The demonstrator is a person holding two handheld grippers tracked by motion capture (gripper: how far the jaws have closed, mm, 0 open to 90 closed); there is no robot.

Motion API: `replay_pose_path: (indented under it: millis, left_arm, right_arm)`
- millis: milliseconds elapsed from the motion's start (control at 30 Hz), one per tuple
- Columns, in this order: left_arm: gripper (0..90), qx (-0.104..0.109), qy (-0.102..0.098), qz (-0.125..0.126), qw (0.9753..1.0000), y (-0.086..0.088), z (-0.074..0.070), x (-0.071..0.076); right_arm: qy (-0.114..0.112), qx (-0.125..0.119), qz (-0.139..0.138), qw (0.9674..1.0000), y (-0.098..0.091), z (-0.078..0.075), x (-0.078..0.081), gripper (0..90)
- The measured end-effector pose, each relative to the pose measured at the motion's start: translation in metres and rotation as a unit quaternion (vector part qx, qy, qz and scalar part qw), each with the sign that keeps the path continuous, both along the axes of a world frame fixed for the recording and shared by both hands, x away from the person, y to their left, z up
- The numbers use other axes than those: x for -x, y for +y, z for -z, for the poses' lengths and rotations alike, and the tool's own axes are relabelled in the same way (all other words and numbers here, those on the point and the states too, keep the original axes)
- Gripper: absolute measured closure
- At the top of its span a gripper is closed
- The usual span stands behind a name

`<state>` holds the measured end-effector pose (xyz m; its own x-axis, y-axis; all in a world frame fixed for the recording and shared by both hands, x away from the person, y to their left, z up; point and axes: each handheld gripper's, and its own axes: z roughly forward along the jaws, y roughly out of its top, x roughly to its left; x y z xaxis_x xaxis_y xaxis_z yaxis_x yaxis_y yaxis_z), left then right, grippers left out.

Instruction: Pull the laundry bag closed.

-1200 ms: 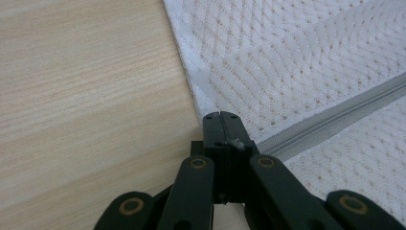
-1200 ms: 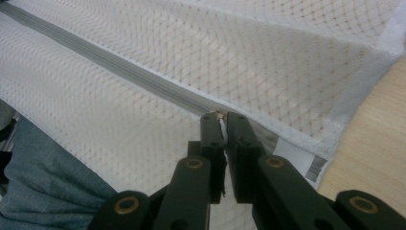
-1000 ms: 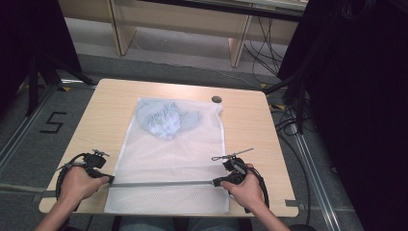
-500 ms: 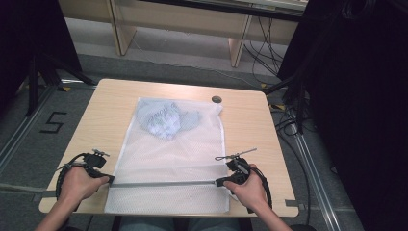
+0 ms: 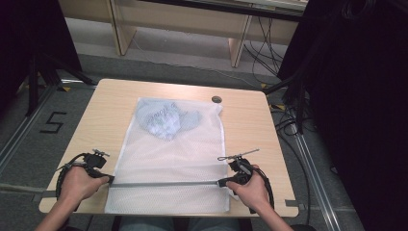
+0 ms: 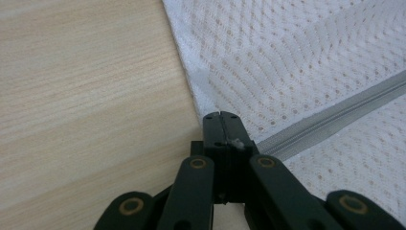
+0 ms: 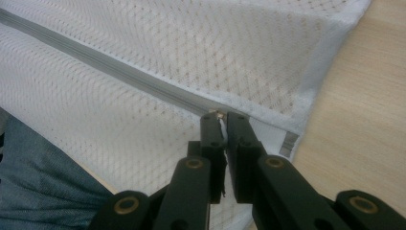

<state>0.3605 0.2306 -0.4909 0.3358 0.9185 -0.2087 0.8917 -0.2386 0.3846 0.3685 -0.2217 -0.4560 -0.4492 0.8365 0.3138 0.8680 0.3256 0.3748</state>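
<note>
I have both grippers (image 6: 220, 115) (image 7: 222, 115) pinched shut on the limp mesh bag's (image 5: 173, 159) zipper (image 5: 163, 183) ends.

A mesh laundry bag (image 5: 173, 159) lies flat in the middle of the table (image 5: 250, 130), its near edge hanging over the table's front. A bundled garment (image 5: 163, 119) sits inside at its far end. The zipper (image 5: 163, 184) runs across near the front, the left gripper (image 5: 109, 179) at its left end, the right gripper (image 5: 222, 182) at its right.
</note>
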Motion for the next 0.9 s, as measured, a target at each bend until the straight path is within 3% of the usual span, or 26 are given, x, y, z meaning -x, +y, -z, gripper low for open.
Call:
replay_pose_path:
  millis: [33, 233, 300, 333, 367, 900]
  left_arm:
    - [90.0, -0.001, 0.001, 0.002, 1.0, 0.0, 0.0, 0.0]
    - [90.0, 0.0, 0.0, 0.001, 1.0, 0.0, 0.0, 0.0]
    - [90.0, 0.0, 0.0, 0.001, 1.0, 0.0, 0.0, 0.0]
    - [90.0, 0.0, 0.001, 0.001, 1.0, 0.0, 0.0, 0.0]
    - [90.0, 0.0, 0.0, 0.002, 1.0, 0.0, 0.0, 0.0]
    - [90.0, 0.0, 0.0, 0.002, 1.0, 0.001, 0.0, 0.0]
  right_arm:
    - [-0.001, 0.003, -0.009, 1.0, -0.002, 0.0, 0.0, 87.0]
    - [0.005, -0.001, -0.001, 1.0, -0.004, 0.002, -0.001, 87.1]
    - [-0.003, 0.002, -0.017, 0.9998, -0.006, 0.003, -0.002, 87.0]
    - [-0.001, 0.012, -0.008, 0.9999, -0.006, 0.003, -0.001, 87.1]
    - [0.005, 0.003, 0.006, 1.0, -0.005, 0.003, -0.001, 87.1]
    - [0.01, 0.007, 0.003, 0.9999, -0.013, 0.005, -0.003, 87.0]
